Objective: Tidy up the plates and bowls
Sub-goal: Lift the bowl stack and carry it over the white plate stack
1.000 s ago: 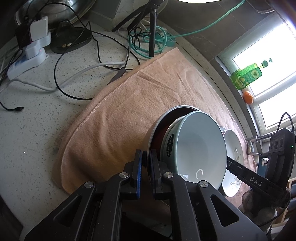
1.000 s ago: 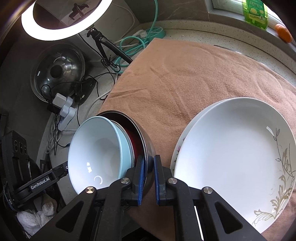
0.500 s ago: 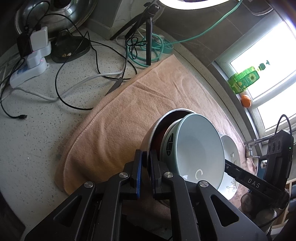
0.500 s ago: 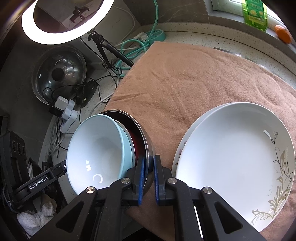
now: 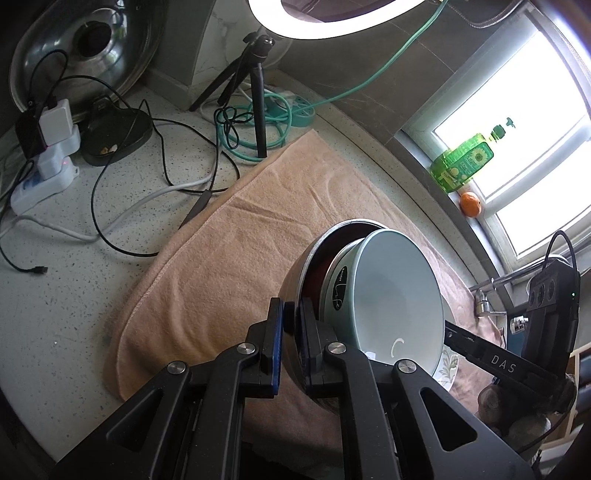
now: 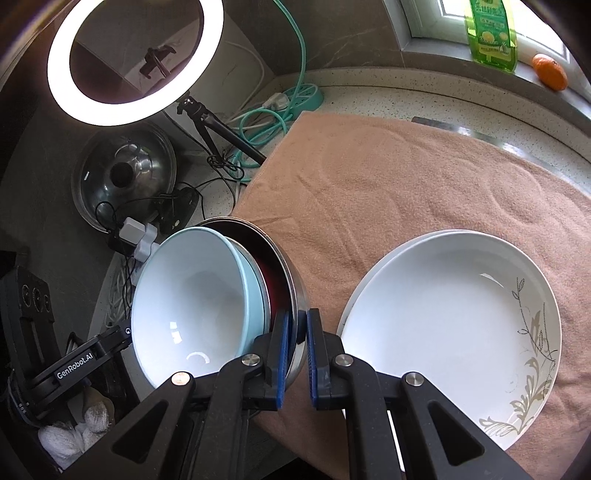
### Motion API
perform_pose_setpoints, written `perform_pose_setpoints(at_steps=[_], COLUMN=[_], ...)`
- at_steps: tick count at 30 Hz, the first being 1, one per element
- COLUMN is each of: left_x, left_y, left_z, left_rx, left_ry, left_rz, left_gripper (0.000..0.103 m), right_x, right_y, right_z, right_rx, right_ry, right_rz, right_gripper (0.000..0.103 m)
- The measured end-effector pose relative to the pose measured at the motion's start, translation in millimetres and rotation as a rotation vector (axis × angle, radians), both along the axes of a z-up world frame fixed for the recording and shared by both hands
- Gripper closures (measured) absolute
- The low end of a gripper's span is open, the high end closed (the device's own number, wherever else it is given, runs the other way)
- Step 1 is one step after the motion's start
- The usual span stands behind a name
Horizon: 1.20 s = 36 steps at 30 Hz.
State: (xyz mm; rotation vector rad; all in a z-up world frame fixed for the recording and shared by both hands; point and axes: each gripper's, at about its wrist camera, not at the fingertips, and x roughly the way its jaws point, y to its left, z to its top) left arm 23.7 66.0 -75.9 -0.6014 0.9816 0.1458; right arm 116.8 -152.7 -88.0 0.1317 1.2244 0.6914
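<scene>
A steel bowl (image 5: 301,273) with a dark red inside holds a pale blue bowl (image 5: 391,295), white inside. Both grippers clamp the steel bowl's rim from opposite sides and hold the nested bowls above the tan towel (image 5: 229,258). My left gripper (image 5: 291,332) is shut on the rim. My right gripper (image 6: 297,336) is shut on the steel bowl (image 6: 291,280) rim, with the blue bowl (image 6: 192,291) to its left. A stack of white plates (image 6: 450,317) with a leaf pattern lies on the towel (image 6: 388,192) at the right.
A ring light on a tripod (image 6: 136,59), a steel pot lid (image 6: 125,177), a power strip with chargers (image 5: 44,162) and loose cables (image 5: 255,122) crowd the speckled counter beyond the towel. A green bottle (image 6: 491,33) and an orange (image 6: 550,72) sit on the window sill.
Both grippers have lifted the nested bowls higher above the towel, and the views have widened. The plates have not moved.
</scene>
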Motion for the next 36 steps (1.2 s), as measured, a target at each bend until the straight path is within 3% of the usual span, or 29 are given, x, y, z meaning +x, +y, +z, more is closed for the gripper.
perform_pose_setpoints(at_steps=[16,26,36], left_x=[42,66,80], left_y=[-50,-95,-121], left_z=[22,19,12], left_rx=[0.005,-0.012,-0.022], left_ry=[-0.051,-0.048,-0.03], left_rz=[-0.157,-0.285,-0.354], left_gripper=[0.096,0.096,0.096], right_x=[10,9,5], right_y=[-68,-120,-149], right_z=[21,21,15], right_rx=[0.024,0.005,-0.015], right_ry=[-0.019,-0.02,-0.008], right_rz=[-0.172,-0.298,-0.37], right_gripper=[0.094,0.094,0.094])
